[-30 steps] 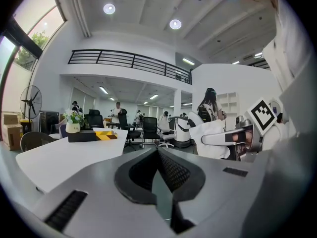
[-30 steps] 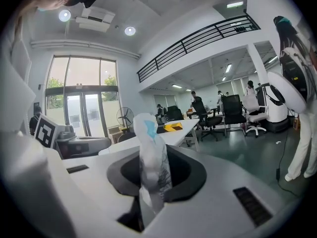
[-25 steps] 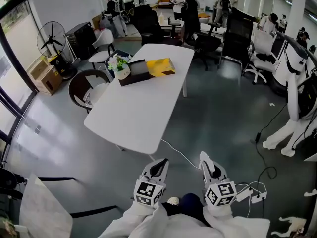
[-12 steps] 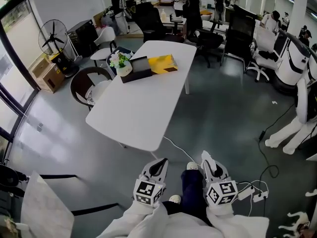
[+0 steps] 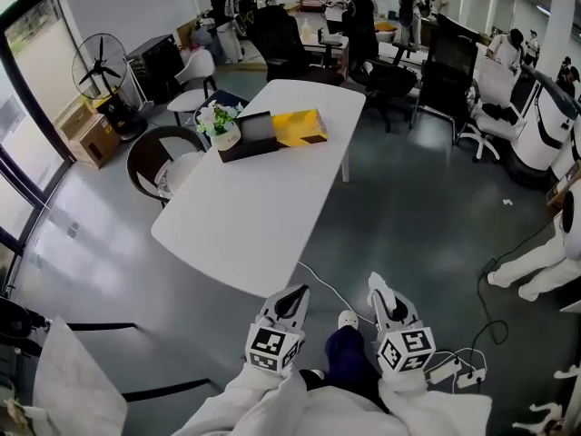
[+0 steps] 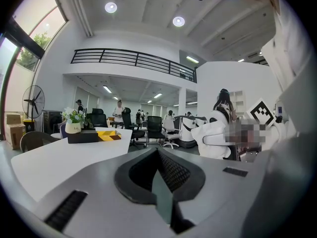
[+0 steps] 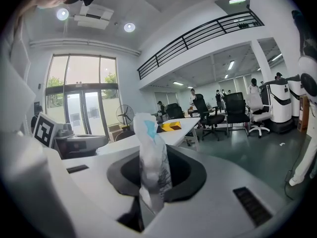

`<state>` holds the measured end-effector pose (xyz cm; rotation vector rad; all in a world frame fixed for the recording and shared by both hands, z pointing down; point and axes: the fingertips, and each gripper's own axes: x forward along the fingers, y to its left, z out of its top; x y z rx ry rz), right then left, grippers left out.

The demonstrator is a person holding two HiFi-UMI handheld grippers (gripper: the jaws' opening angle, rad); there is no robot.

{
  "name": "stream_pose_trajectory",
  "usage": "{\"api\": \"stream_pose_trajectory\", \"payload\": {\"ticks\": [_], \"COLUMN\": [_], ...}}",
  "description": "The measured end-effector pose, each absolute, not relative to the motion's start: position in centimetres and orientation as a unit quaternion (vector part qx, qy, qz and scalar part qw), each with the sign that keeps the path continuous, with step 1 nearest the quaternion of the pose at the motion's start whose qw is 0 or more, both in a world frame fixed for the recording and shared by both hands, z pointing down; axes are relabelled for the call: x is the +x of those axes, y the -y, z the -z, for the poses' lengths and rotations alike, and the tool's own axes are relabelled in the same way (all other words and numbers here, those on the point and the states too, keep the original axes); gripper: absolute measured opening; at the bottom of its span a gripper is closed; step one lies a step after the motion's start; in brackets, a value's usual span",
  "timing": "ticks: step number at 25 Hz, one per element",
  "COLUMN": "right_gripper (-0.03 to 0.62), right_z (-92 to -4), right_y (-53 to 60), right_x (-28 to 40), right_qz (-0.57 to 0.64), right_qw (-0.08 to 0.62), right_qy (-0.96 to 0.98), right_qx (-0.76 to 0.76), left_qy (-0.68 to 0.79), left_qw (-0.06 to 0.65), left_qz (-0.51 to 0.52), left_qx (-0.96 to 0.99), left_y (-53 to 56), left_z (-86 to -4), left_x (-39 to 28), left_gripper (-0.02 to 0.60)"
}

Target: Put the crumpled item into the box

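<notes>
While the crumpled item point(image 7: 151, 157) is clamped in the right gripper point(image 5: 380, 289), delivery is not yet made.
Pick-up is judged complete; carrying and release remain. The yellow box point(image 5: 300, 126) sits at the far end of the table point(image 5: 236, 234), well ahead of both grippers. The left gripper point(image 5: 292, 300) has its jaws together, nothing between them. Both are held side by side close to the body, pointing forward and slightly down.

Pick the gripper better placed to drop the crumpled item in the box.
Right. The right gripper is clamped on the crumpled white item; the left gripper is shut and empty. Both sit equally short of the table.
</notes>
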<state>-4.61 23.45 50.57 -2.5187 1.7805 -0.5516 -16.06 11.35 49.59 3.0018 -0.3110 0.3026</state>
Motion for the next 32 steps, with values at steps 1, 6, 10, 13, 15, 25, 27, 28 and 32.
{"api": "stream_pose_trajectory", "payload": {"ticks": [1, 6, 10, 13, 15, 25, 27, 28, 32], "right_gripper": [0.075, 0.075, 0.075, 0.075, 0.075, 0.075, 0.075, 0.075, 0.075], "right_z": [-50.4, -49.7, -49.6, -49.8, -50.0, -51.2, -51.7, -51.9, -52.3], "right_y": [-22.8, -19.6, -17.7, -16.2, -15.2, -12.7, -12.3, -12.2, -11.8], "right_x": [-3.9, -0.3, 2.6, 4.9, 6.4, 12.8, 13.6, 14.1, 15.2], "right_qz": [0.176, 0.171, 0.175, 0.179, 0.180, 0.193, 0.195, 0.195, 0.197], "right_qw": [0.004, -0.003, -0.004, -0.005, -0.005, -0.009, -0.010, -0.011, -0.007], "right_qy": [-0.572, -0.587, -0.595, -0.600, -0.604, -0.620, -0.625, -0.627, -0.632], "right_qx": [-0.801, -0.791, -0.785, -0.779, -0.776, -0.761, -0.756, -0.754, -0.749], "left_qy": [0.104, 0.117, 0.125, 0.132, 0.136, 0.150, 0.156, 0.159, 0.169], "left_qw": [0.055, 0.055, 0.055, 0.058, 0.058, 0.066, 0.068, 0.068, 0.068], "left_qz": [-0.099, -0.098, -0.099, -0.101, -0.101, -0.111, -0.111, -0.109, -0.107], "left_qx": [0.988, 0.987, 0.986, 0.984, 0.984, 0.980, 0.979, 0.979, 0.977], "left_y": [-10.9, -8.2, -6.6, -5.2, -4.3, -2.6, -2.3, -2.1, -1.9], "left_z": [-49.5, -49.0, -48.8, -48.9, -48.9, -50.2, -50.7, -50.8, -51.1], "left_x": [-15.4, -11.8, -9.1, -6.8, -5.3, 1.0, 1.8, 2.2, 3.2], "left_gripper": [0.014, 0.014, 0.014, 0.014, 0.014, 0.014, 0.014, 0.014, 0.014]}}
